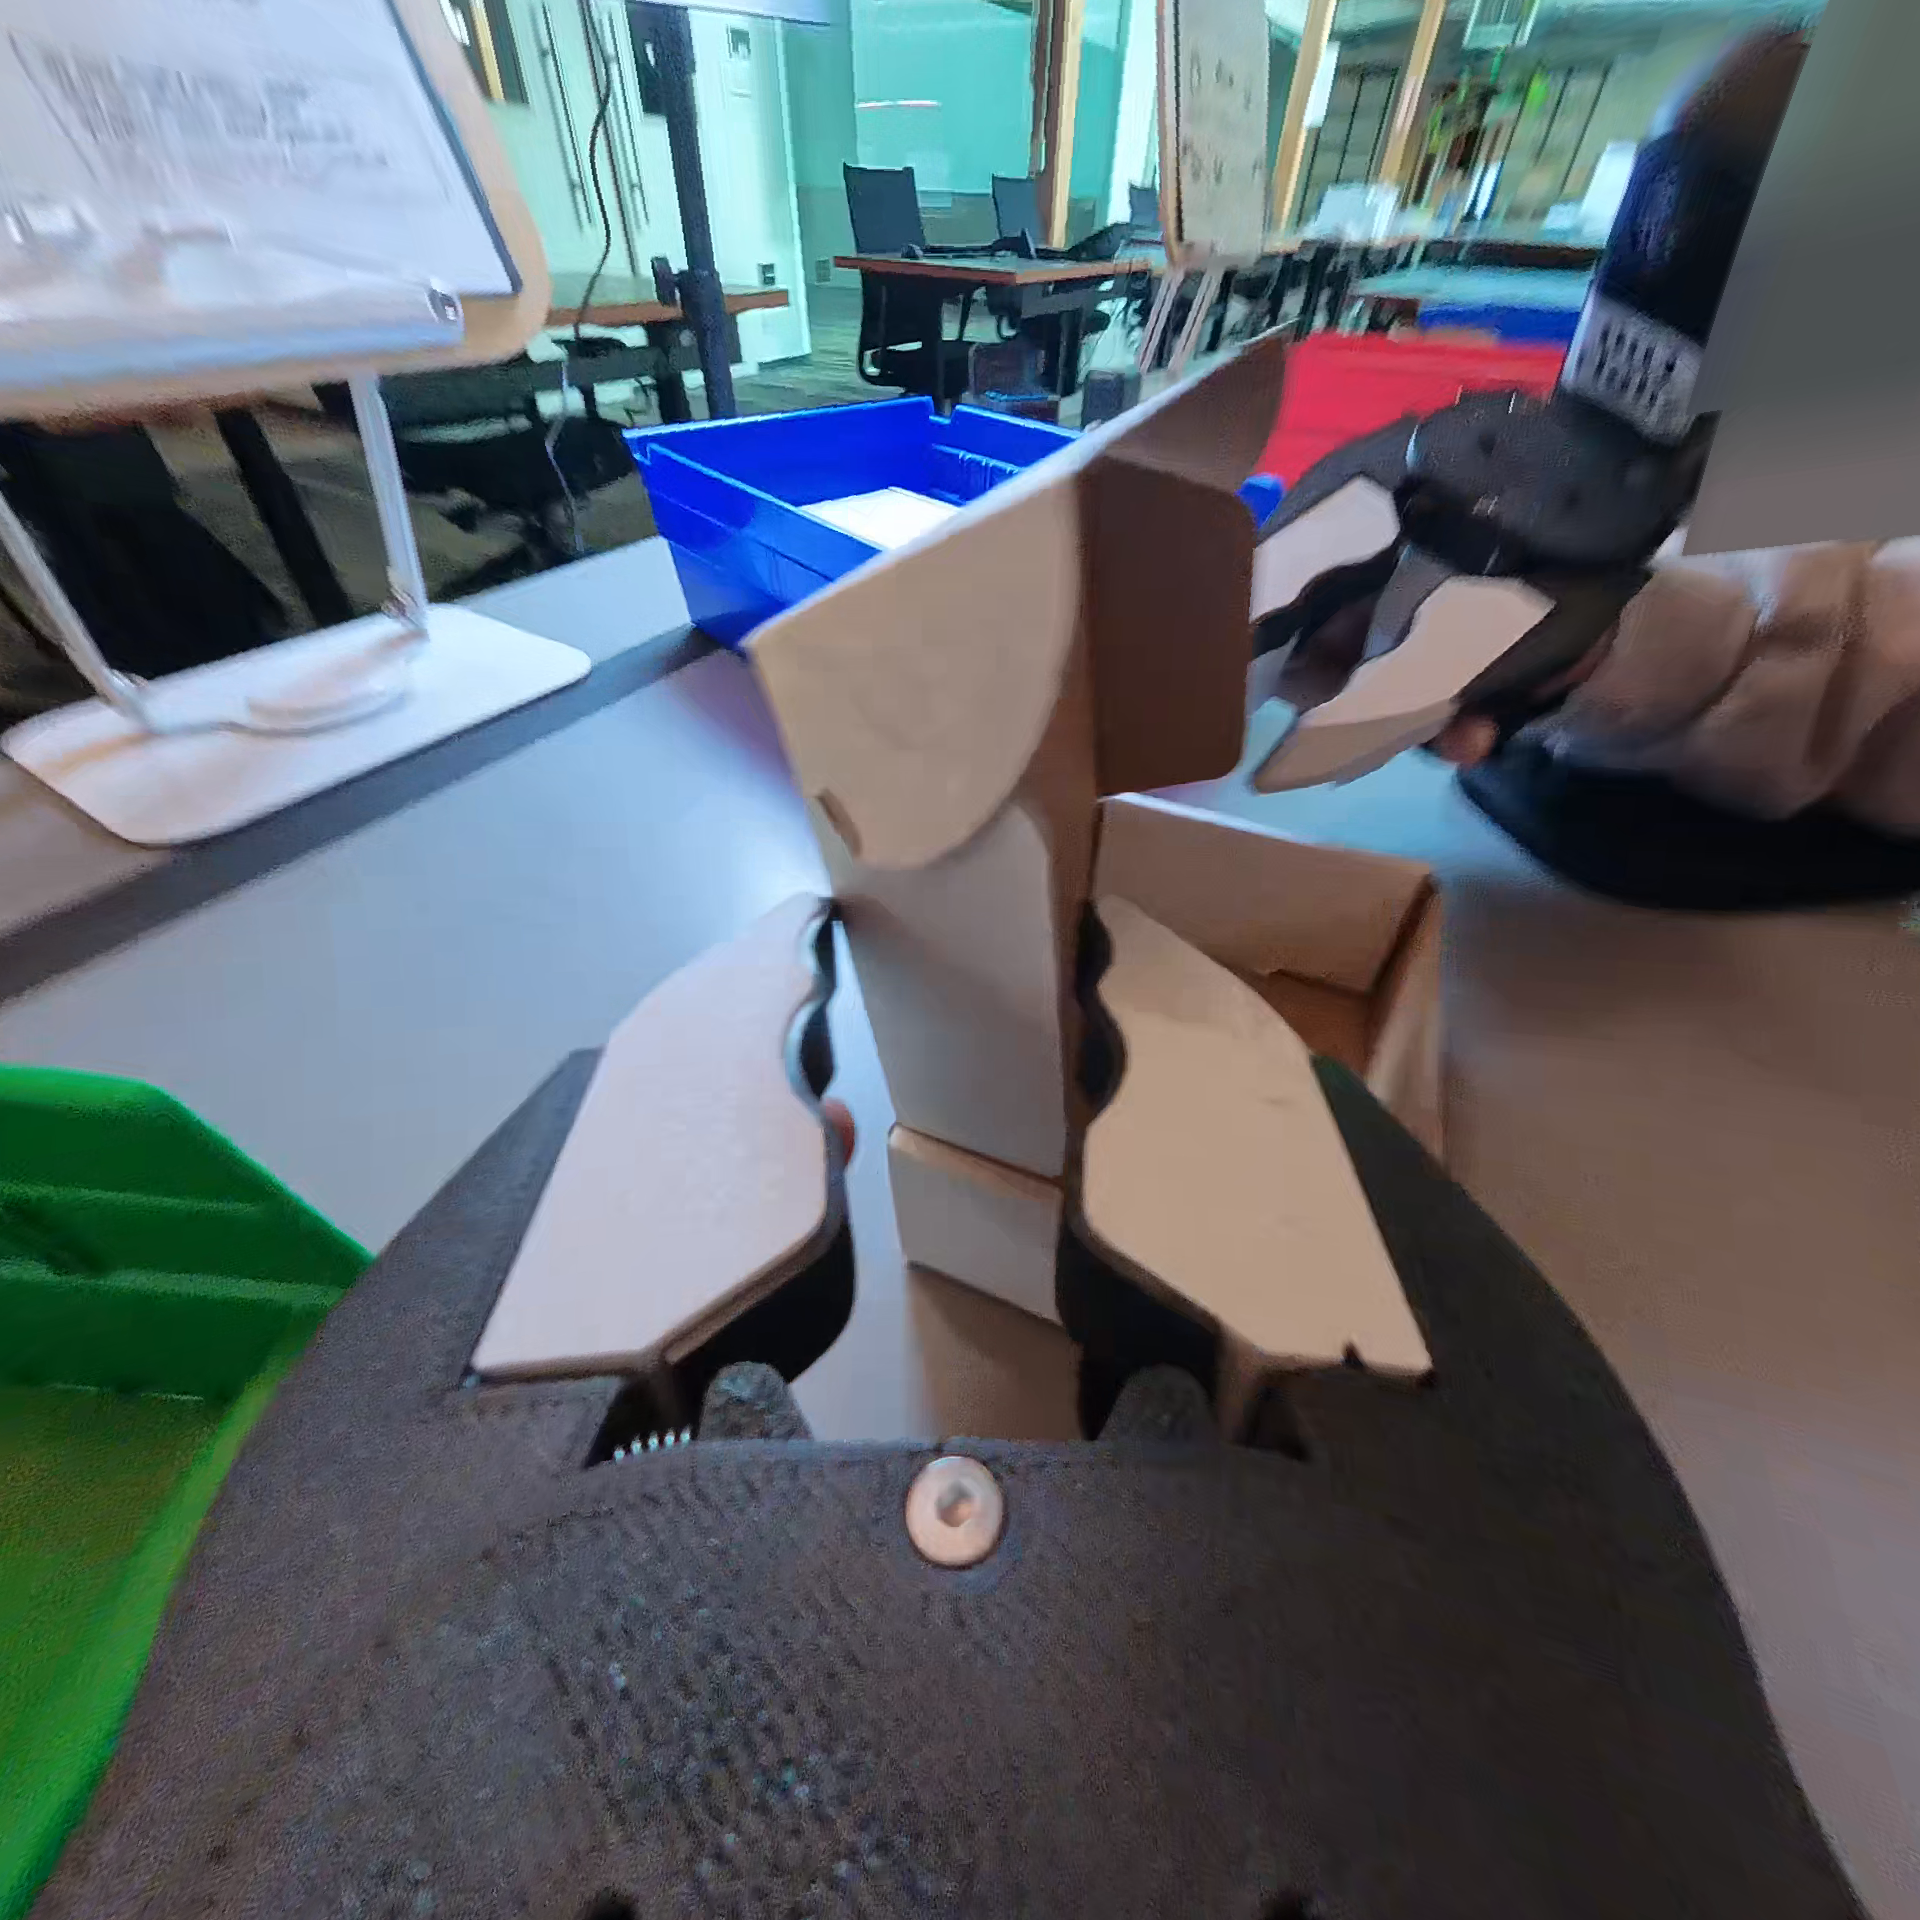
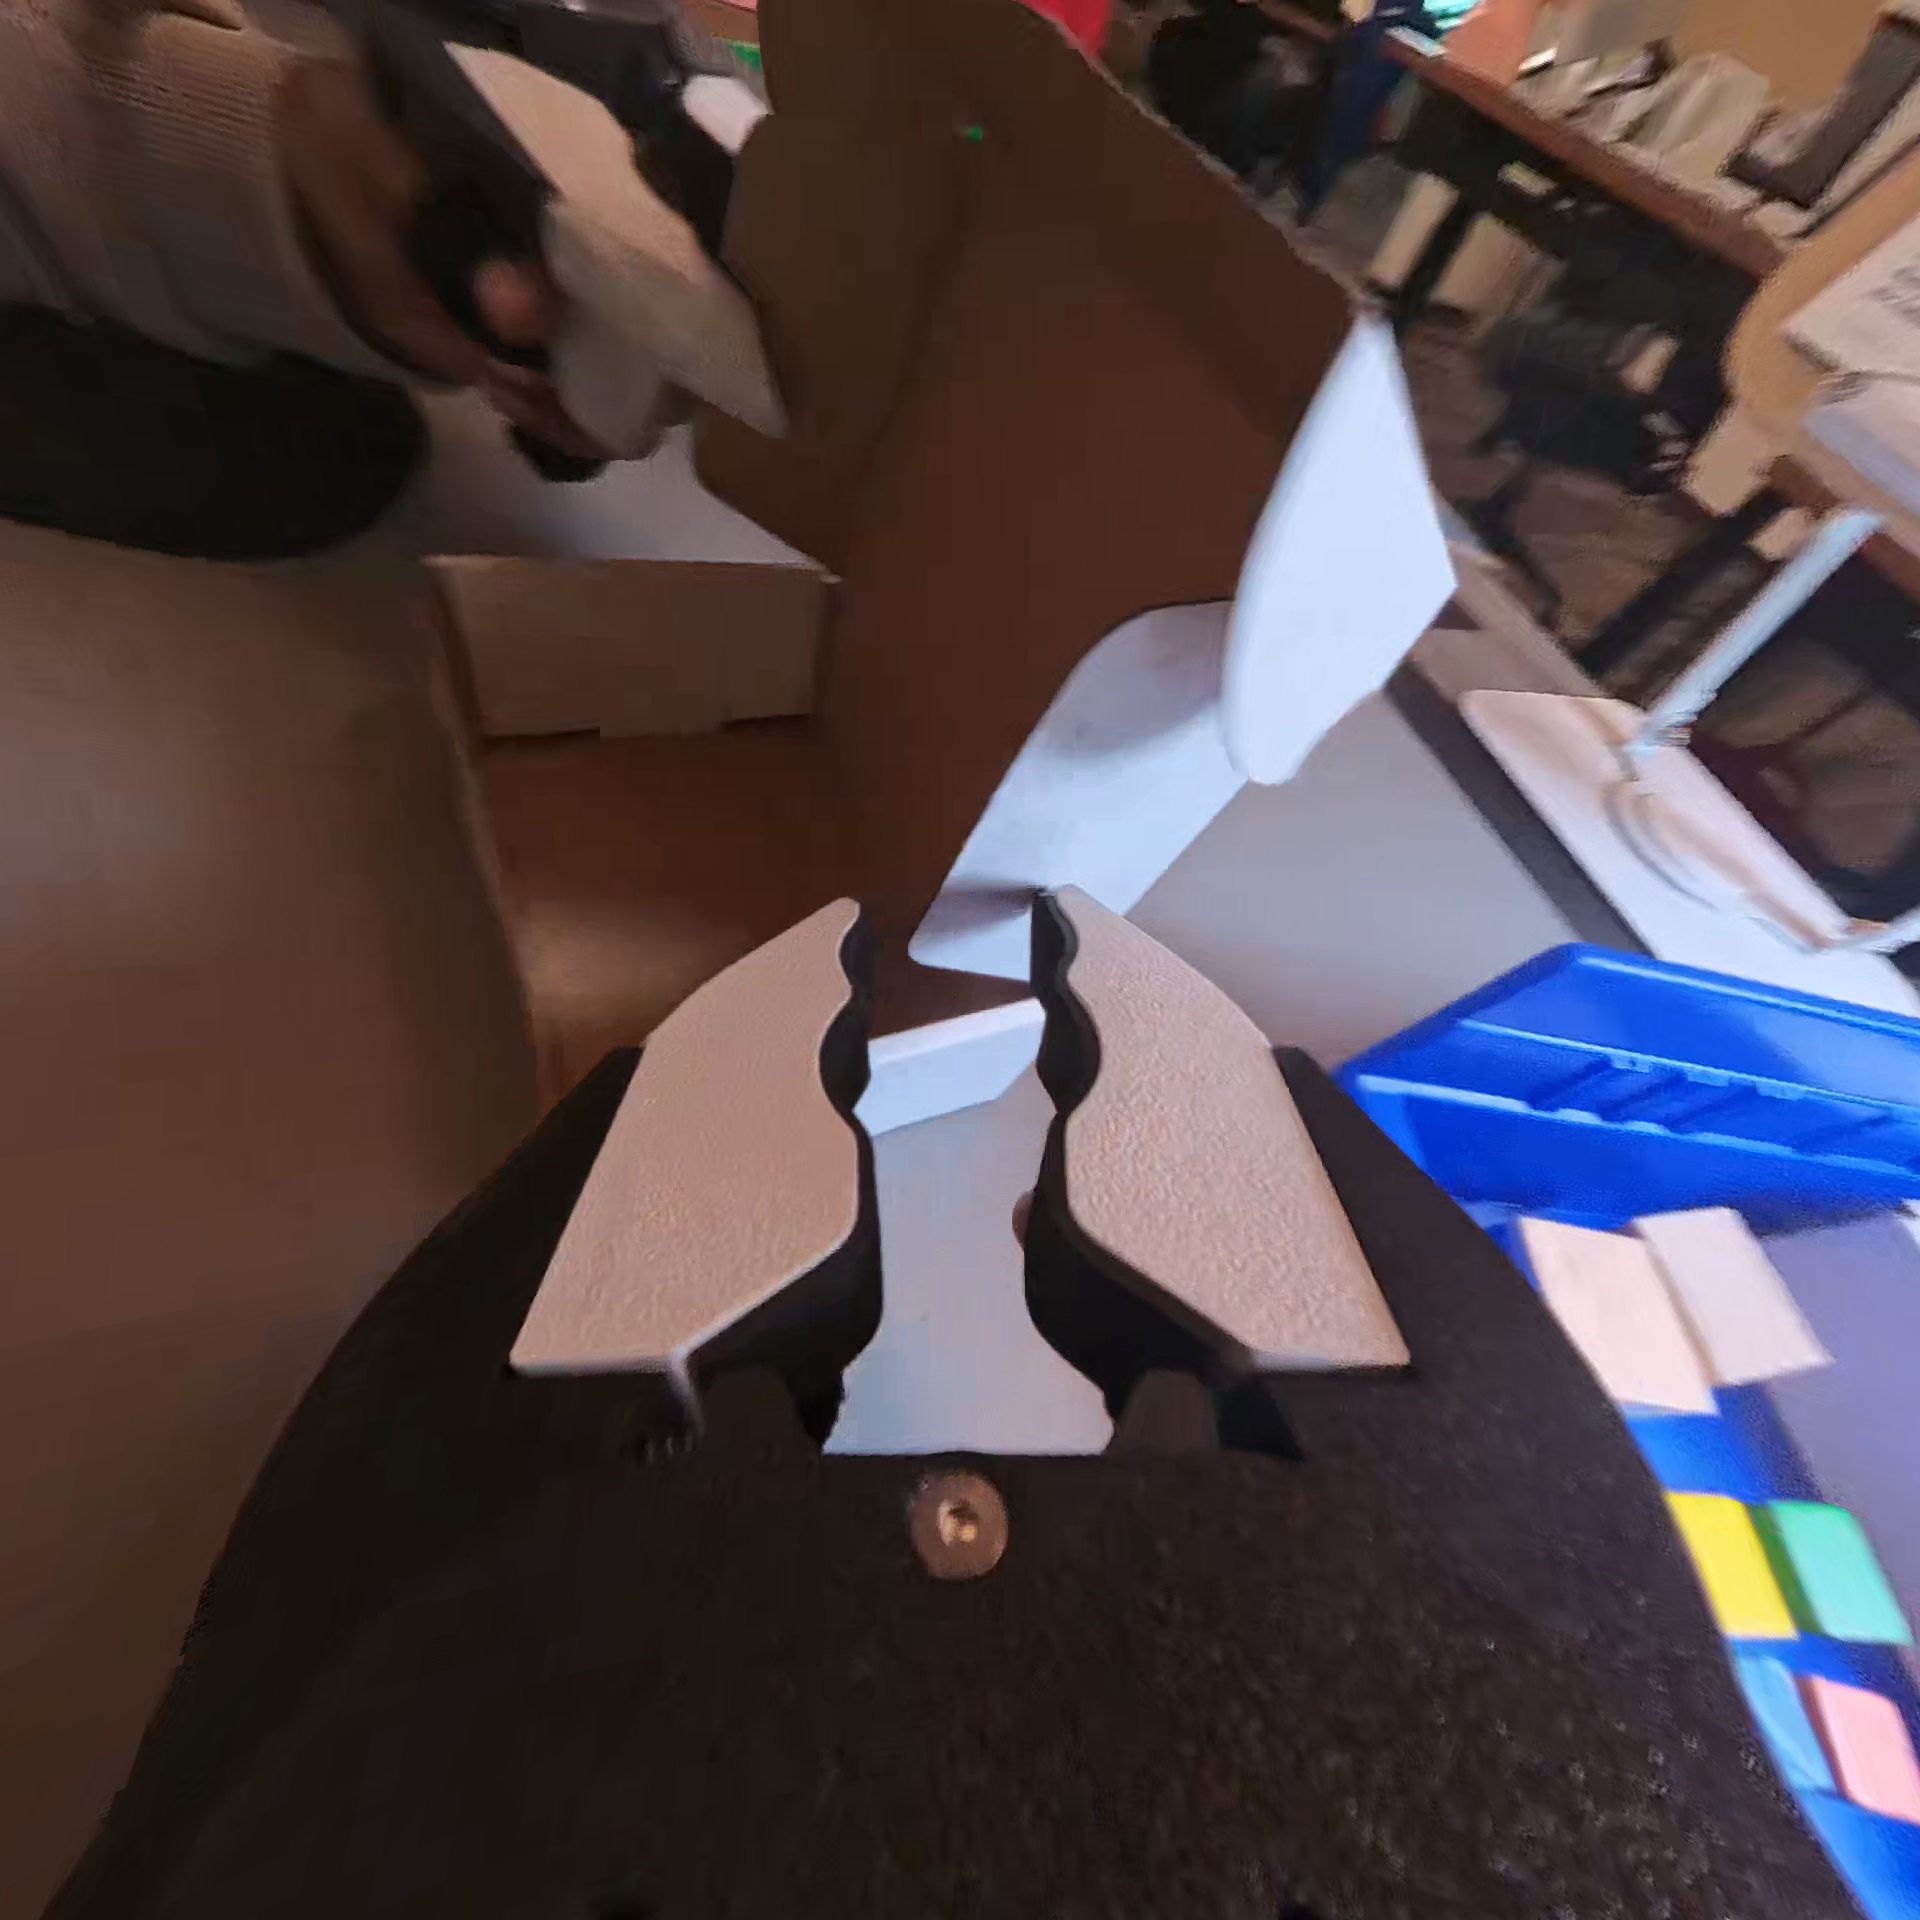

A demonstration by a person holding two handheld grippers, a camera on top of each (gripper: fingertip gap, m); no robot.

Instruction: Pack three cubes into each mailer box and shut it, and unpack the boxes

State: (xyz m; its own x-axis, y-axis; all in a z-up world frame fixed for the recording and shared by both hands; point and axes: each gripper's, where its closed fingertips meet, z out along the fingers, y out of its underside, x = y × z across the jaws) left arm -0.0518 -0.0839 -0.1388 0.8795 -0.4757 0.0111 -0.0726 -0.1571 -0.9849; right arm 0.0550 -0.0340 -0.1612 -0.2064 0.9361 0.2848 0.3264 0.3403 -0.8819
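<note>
A white mailer box with a brown inside stands open on the grey table, and its lid is upright. My left gripper is open and straddles the lid's lower panel, with the right finger inside the box. My right gripper is open behind the lid's brown side flap. In the right wrist view the right gripper is at the box's white corner flap, and the box floor that shows is bare. Coloured cubes lie at the lower right. The left gripper is blurred beyond the lid.
A blue bin stands behind the box and also shows in the right wrist view. A green bin is at my left. A sign holder on a white base stands at the far left. A sleeve rests at the right. The gap from one gripper's tips to the other's is roughly 12 cm.
</note>
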